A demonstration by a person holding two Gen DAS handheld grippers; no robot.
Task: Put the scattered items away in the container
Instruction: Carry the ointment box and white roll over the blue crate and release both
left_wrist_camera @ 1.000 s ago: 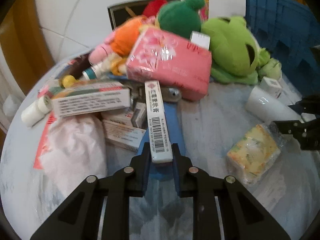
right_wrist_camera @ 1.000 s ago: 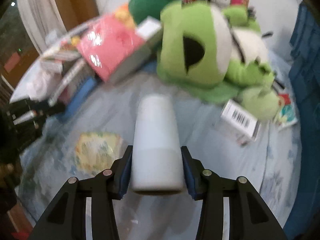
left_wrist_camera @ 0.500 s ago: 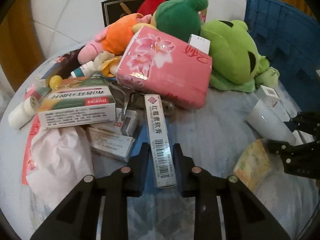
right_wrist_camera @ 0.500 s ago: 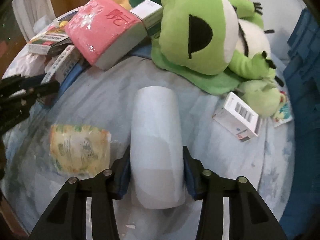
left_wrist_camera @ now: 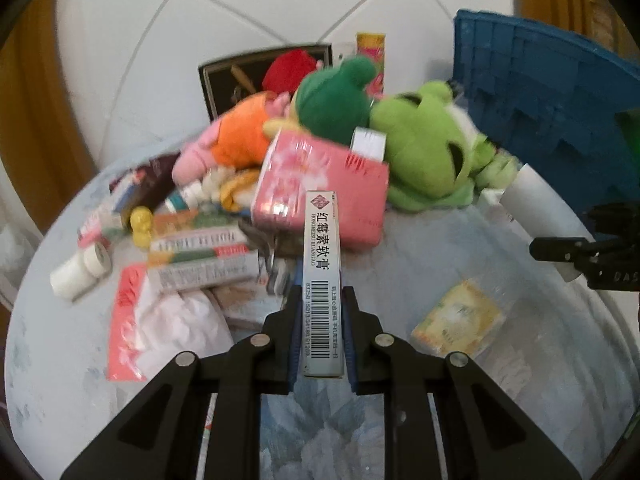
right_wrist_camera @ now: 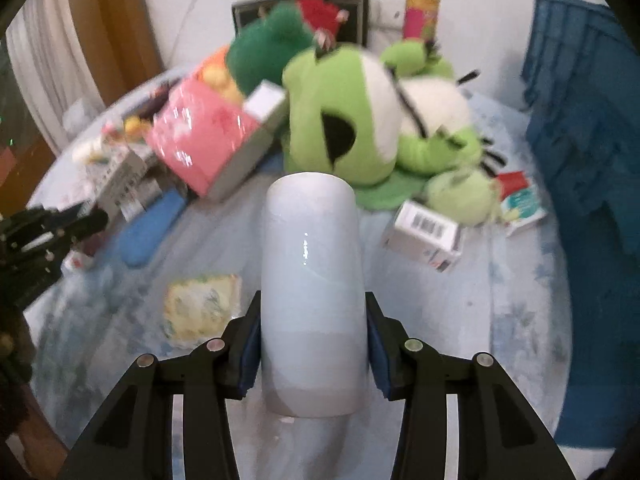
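Observation:
My left gripper (left_wrist_camera: 322,330) is shut on a long narrow white ointment box (left_wrist_camera: 321,276) with a barcode, held up off the round table (left_wrist_camera: 540,380). My right gripper (right_wrist_camera: 312,334) is shut on a white cylindrical bottle (right_wrist_camera: 312,280), also lifted clear of the tabletop. The bottle (left_wrist_camera: 540,210) and the right gripper show at the right edge of the left wrist view. The blue crate (left_wrist_camera: 552,108) stands at the back right; in the right wrist view the crate (right_wrist_camera: 592,128) fills the right side. The left gripper (right_wrist_camera: 72,226) shows at the left edge of the right wrist view.
A pile lies at the back: a pink tissue pack (left_wrist_camera: 324,184), a light green frog plush (left_wrist_camera: 424,156), a dark green plush (left_wrist_camera: 336,96), an orange plush (left_wrist_camera: 240,136), medicine boxes (left_wrist_camera: 200,260). A yellow packet (left_wrist_camera: 456,316), a barcoded white box (right_wrist_camera: 424,236) and a blue flat object (right_wrist_camera: 150,228) lie on the table.
Both grippers have risen, each carrying its item off the table: the ointment box on the left, the white bottle on the right. The pile now looks farther below.

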